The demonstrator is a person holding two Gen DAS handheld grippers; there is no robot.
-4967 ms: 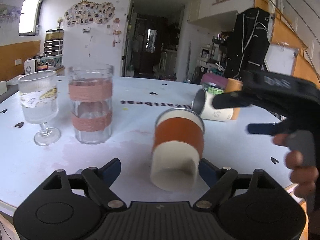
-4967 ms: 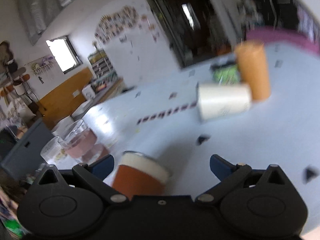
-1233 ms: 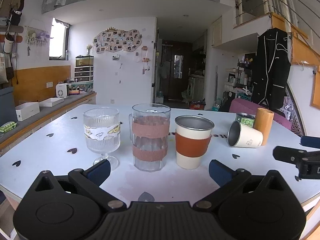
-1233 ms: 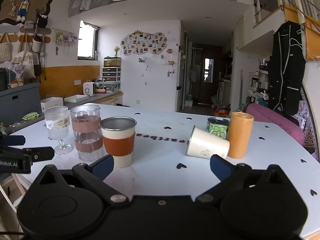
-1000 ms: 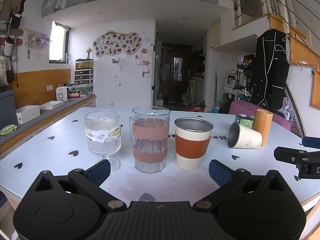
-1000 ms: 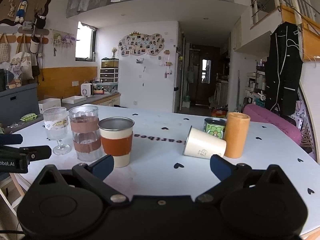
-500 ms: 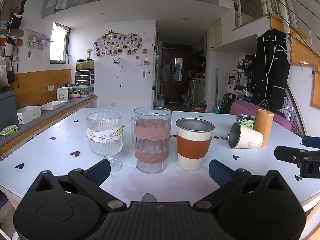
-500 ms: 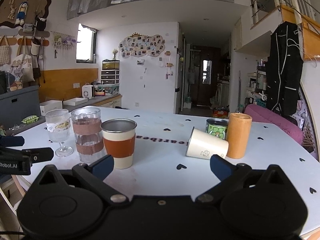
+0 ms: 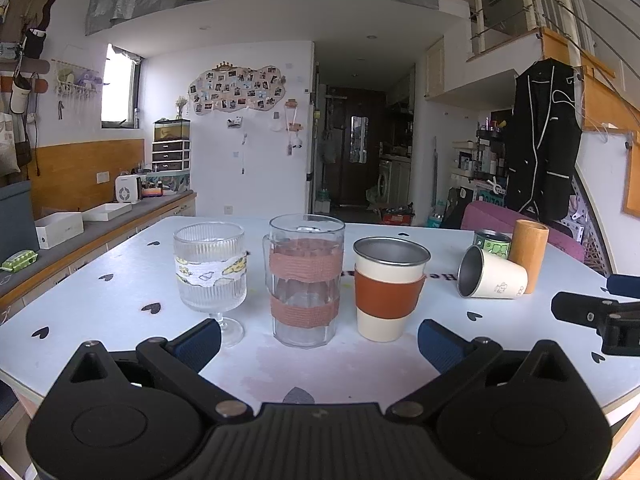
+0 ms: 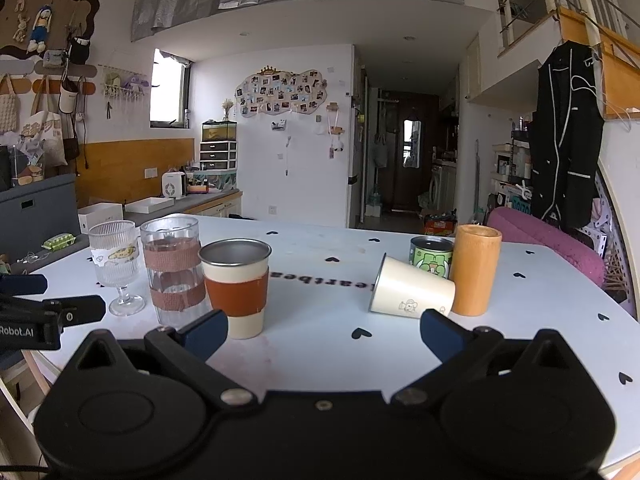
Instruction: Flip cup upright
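A cream cup with a brown sleeve [image 9: 389,290] [image 10: 237,286] stands upright on the white table [image 9: 128,280] [image 10: 320,344]. A second cream metal cup [image 9: 492,279] [image 10: 412,289] lies on its side, leaning against an orange bamboo cup [image 9: 529,254] [image 10: 477,270]. My left gripper [image 9: 319,338] is open and empty, held back near the table's front edge, in front of the upright cups. My right gripper [image 10: 325,328] is open and empty too, with the tipped cup just beyond its right finger. Each gripper shows at the edge of the other's view.
A ribbed wine glass [image 9: 211,276] [image 10: 116,264] and a tall glass with pink bands [image 9: 306,278] [image 10: 173,270] stand left of the sleeved cup. A green printed tin [image 9: 492,242] [image 10: 431,258] sits behind the tipped cup. A purple seat [image 10: 548,244] lies beyond the table's right edge.
Five seconds ago the sleeved cup lay tipped between the left fingers; it now stands upright and free. Over the last second both grippers only drifted slightly; nothing on the table moved.
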